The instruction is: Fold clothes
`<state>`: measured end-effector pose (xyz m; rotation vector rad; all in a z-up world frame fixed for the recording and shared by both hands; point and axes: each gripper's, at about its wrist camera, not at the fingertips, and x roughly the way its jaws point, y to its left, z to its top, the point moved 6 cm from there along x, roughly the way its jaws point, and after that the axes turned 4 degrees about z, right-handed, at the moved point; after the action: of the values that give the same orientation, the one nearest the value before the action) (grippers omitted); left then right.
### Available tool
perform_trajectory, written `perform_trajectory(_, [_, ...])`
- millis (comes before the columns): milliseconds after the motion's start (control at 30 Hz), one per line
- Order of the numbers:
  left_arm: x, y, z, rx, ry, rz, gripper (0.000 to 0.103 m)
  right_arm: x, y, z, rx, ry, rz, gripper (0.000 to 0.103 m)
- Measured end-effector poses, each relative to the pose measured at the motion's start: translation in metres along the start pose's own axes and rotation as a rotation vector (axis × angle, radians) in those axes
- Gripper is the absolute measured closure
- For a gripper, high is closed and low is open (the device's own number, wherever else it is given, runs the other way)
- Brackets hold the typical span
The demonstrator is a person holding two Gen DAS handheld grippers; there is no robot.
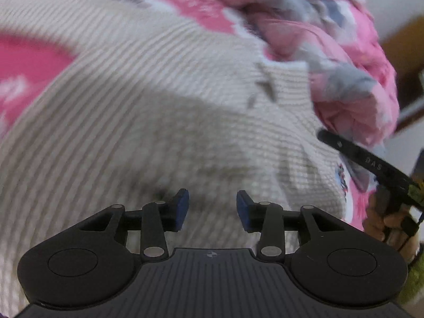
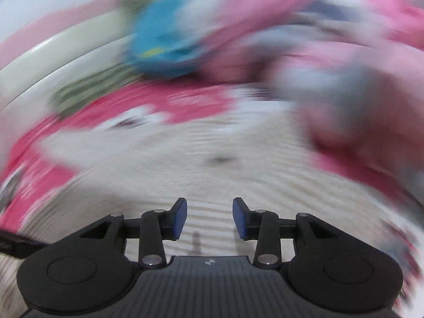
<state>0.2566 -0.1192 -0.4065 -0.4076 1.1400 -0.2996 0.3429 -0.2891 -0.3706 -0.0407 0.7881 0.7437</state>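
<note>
- The left gripper (image 1: 212, 209), low in the left wrist frame, has its blue-padded jaws apart with nothing between them; only the cream ribbed knit garment (image 1: 137, 111) shows through the gap.
- The right gripper (image 2: 209, 218), low in the right wrist frame, likewise stands parted and empty, over the same cream knit (image 2: 212, 164), which fills the middle of that blurred view.
- The knit lies spread on a bright pink printed sheet (image 1: 34, 53), with a crumpled pale pink and grey cloth (image 1: 344, 61) against its upper right edge.
- Judged step: between grasps, lining up the next fold. To do it well, take an edge or corner of the knit only, keeping clear of the pink cloth, and lift both sides evenly.
- Count: two grippers; one cream garment; one pink crumpled cloth; one blue and yellow item (image 2: 164, 39), too blurred to name, at upper centre of the right view.
</note>
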Motion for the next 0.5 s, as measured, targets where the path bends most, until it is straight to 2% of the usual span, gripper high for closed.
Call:
perform_trajectory(100, [0.002, 0.020, 0.002, -0.088, -0.024, 0.005, 0.063, 0.041, 0.040, 0.023, -0.217, 0.073, 0.121, 0.054])
perform_trajectory(167, [0.004, 0.030, 0.010, -0.130, -0.055, 0.011, 0.062, 0.068, 0.053, 0.032, -0.312, 0.133, 0.169, 0.049])
perform_trajectory(267, [0.010, 0.034, 0.017, -0.089, -0.066, 0.008, 0.051, 0.103, 0.064, 0.034, -0.399, 0.274, 0.243, 0.034])
perform_trajectory(400, [0.016, 0.033, 0.022, -0.011, -0.072, 0.009, 0.051, 0.139, 0.067, 0.026, -0.451, 0.474, 0.301, 0.034])
perform_trajectory(467, [0.018, 0.033, 0.025, 0.003, -0.079, 0.000, 0.051, 0.141, 0.066, 0.025, -0.449, 0.505, 0.319, 0.036])
perform_trajectory(500, [0.019, 0.035, 0.025, -0.004, -0.081, -0.007, 0.053, 0.139, 0.066, 0.025, -0.446, 0.517, 0.321, 0.050])
